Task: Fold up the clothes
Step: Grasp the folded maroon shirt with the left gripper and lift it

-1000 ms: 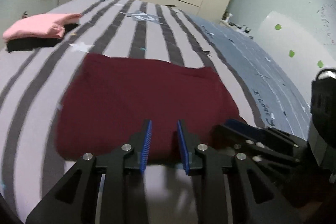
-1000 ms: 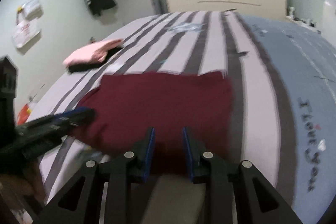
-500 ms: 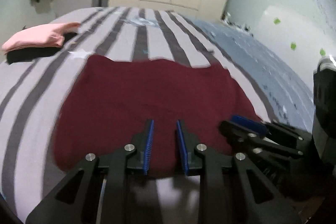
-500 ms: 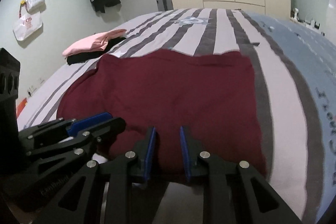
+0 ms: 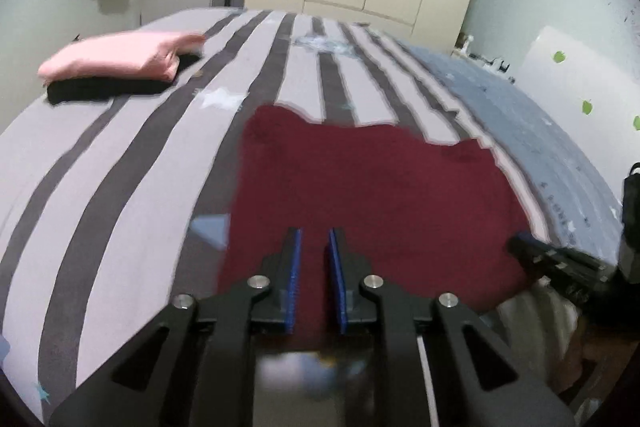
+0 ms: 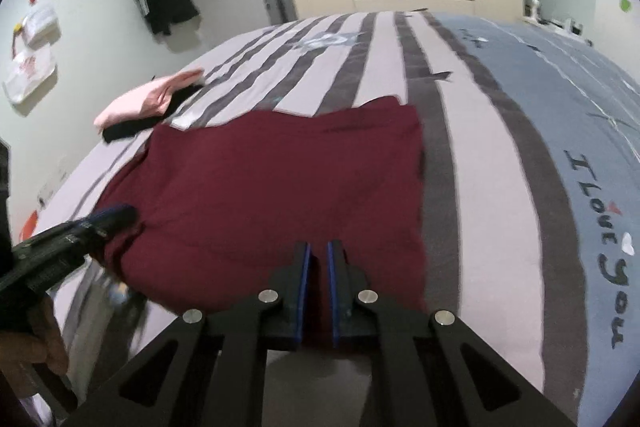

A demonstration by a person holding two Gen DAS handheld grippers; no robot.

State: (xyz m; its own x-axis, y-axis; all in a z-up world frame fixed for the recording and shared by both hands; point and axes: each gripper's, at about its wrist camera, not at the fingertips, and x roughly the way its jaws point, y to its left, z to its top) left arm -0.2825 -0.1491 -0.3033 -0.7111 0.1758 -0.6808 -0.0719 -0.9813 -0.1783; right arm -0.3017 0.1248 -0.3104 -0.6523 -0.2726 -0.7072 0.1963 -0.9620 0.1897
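Maroon garment [image 6: 280, 187] lies flat on the striped bed [image 6: 480, 155]. Both tongs sit at its near hem: left tongs [image 5: 314, 251] and right tongs [image 6: 318, 259] each narrow, maroon fabric between the pads. Pink-on-black folded stack [image 5: 120, 67] sits well apart, far left.

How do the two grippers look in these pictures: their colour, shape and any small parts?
Both are alike. The left gripper and the right gripper are built of matte black angular links with triangular cut-outs, joined by round silver pins. Each finger carries a thin, ridged blue pad on its inner face. No cables or markings can be seen on either one.
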